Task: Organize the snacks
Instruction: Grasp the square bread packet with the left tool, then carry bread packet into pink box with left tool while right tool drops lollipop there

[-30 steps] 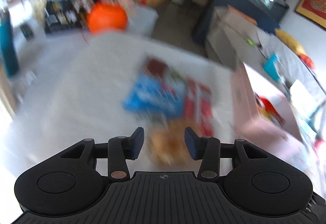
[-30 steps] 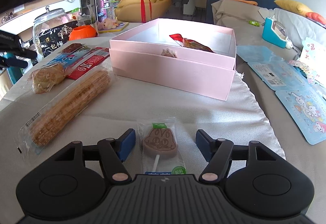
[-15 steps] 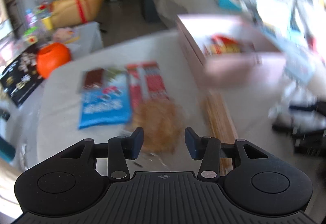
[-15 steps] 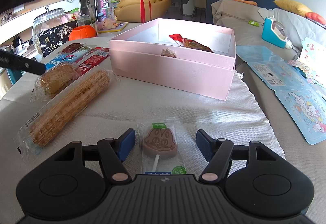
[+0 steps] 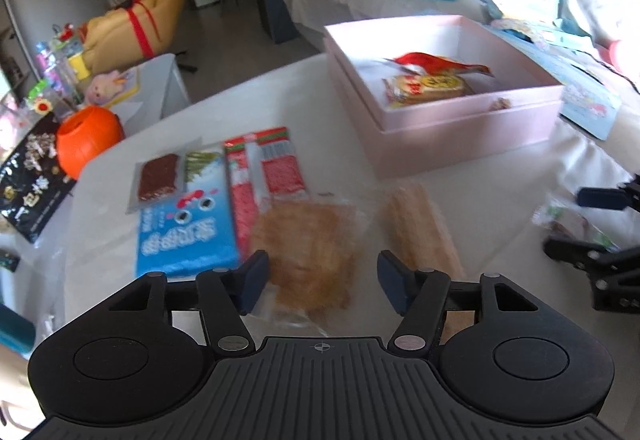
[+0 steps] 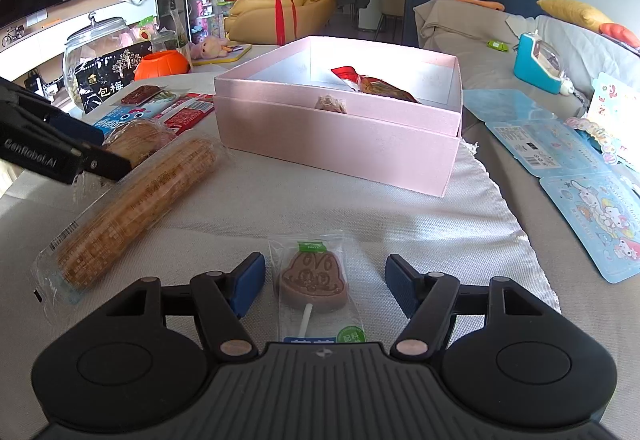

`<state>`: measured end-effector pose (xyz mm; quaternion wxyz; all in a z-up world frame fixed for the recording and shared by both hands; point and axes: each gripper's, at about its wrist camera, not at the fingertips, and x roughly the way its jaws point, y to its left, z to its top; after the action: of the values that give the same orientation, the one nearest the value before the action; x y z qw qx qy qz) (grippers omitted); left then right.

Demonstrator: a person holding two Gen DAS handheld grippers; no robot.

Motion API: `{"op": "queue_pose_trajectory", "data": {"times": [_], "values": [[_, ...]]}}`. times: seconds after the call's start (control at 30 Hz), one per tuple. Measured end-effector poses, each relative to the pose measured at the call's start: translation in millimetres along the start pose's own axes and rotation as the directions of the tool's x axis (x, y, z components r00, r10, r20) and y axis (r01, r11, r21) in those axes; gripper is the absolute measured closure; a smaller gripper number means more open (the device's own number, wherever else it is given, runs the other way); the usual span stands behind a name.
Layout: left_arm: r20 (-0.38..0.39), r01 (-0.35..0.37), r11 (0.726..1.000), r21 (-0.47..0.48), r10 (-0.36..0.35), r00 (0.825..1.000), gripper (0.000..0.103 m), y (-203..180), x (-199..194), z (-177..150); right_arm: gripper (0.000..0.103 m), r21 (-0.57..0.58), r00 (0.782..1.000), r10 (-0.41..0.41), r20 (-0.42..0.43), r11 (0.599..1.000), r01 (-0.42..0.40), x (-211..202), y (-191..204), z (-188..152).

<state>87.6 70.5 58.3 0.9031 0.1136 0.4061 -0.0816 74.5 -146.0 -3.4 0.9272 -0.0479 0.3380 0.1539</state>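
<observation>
My left gripper [image 5: 320, 280] is open, its fingers either side of a round brown cake in clear wrap [image 5: 308, 248], seen also in the right wrist view [image 6: 136, 138]. A wrapped corn cob [image 5: 420, 228] [image 6: 132, 208] lies to its right. My right gripper [image 6: 322, 288] is open around a chocolate lollipop in its wrapper [image 6: 314, 280] on the cloth. The open pink box [image 6: 340, 144] [image 5: 460, 136] holds a red snack bag [image 6: 372, 82] [image 5: 432, 76]. A blue packet [image 5: 184, 228] and a red packet [image 5: 260, 176] lie at the left.
An orange pumpkin pot [image 5: 86, 142], a black printed bag [image 5: 28, 176] and a glass jar [image 6: 94, 52] stand at the table's far left. Blue sticker sheets [image 6: 584, 208] lie right of the box. A sofa [image 6: 500, 32] runs behind.
My left gripper has swung right and come down over the brown cake, and its fingers have opened wider. My right gripper and the lollipop have not moved.
</observation>
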Motion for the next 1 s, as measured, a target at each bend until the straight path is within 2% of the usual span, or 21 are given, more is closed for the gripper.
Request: {"op": "queue_pose_trajectory", "data": {"times": [0.13,0.27,0.43,0.53,0.67,0.8,0.83,0.87,1.0], "values": [[0.003,-0.035,0.999,-0.022,0.035,0.999,0.036,14,10,5,0.035,0.0,1.0,0.0,0.0,1.0,0.0,0,0,0],[0.0,-0.036,0.993,-0.108,0.036,0.999,0.032,36,24,8,0.035,0.0,1.0,0.0,0.0,1.0,0.0,0,0,0],[-0.007,0.027,0.97,-0.243,-0.03,1.0,0.031,57,34,6,0.034,0.001,1.0,0.001,0.0,1.0,-0.001,0,0,0],[-0.048,0.108,0.952,-0.285,-0.127,0.991,0.031,61,40,2,0.033,0.002,1.0,0.002,0.0,1.0,-0.002,0,-1,0],[-0.053,0.135,0.952,-0.274,-0.155,0.986,0.034,52,33,-7,0.03,-0.004,1.0,0.007,-0.003,1.0,-0.007,0,0,-1],[-0.025,0.181,0.932,-0.314,-0.199,0.98,0.04,41,15,-24,0.025,-0.009,0.999,0.03,-0.017,1.0,-0.03,1,-2,0],[-0.02,0.19,0.928,-0.319,-0.208,0.978,0.04,36,9,-29,0.021,-0.008,0.999,0.046,-0.026,0.999,-0.046,2,-4,0],[-0.018,0.193,0.926,-0.323,-0.21,0.977,0.04,33,5,-34,0.017,-0.007,0.997,0.063,-0.037,0.998,-0.063,1,-5,1],[-0.007,0.179,0.931,-0.319,-0.191,0.982,0.04,15,-11,-49,0.012,-0.041,0.995,0.082,-0.062,0.996,-0.085,-2,-2,-2]]}}
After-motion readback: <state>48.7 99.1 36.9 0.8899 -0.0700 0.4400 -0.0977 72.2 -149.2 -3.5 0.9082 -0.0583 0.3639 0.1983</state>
